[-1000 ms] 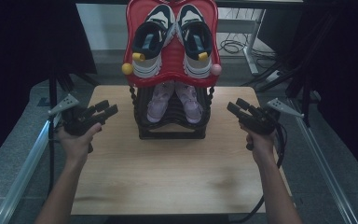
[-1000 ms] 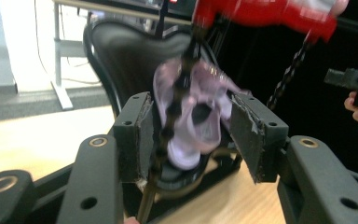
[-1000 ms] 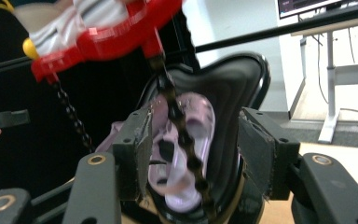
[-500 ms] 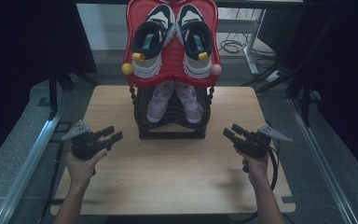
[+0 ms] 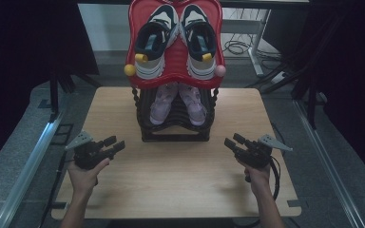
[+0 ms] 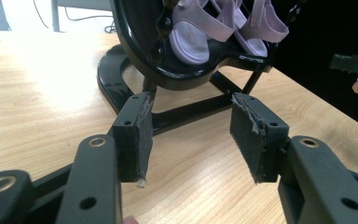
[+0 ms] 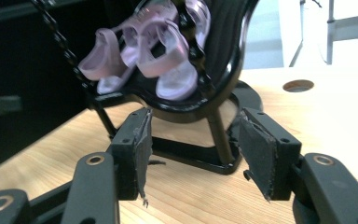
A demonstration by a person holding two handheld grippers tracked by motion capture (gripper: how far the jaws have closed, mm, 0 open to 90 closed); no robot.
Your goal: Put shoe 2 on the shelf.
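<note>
1. Dark curtains hang on both sides of a light wooden table [image 5: 180, 180], with grey floor and cables beyond its far edge.
2. At the middle of the table's far edge stands a black shoe rack [image 5: 176, 124], its base resting on the wood.
3. On the rack's lower black shelf lies a pair of lilac sandals [image 5: 177, 102], side by side, toes toward the person.
4. Above them, a red upper shelf [image 5: 175, 61] tilts toward the near edge and carries a pair of black, white and grey sneakers [image 5: 176, 40].
5. The left gripper [image 5: 109, 145] is held over the table near its left edge, in front of the rack's left corner and well apart from it; its jaws stand wide with nothing between them, as the left gripper view confirms, with the rack's base visible through the gap.
6. The right gripper [image 5: 232, 142] is held near the right edge, pointing toward the rack's right corner and apart from it; its jaws also stand wide and empty.
7. In the right gripper view a round hole [image 7: 298, 85] shows in the tabletop beyond the rack.
</note>
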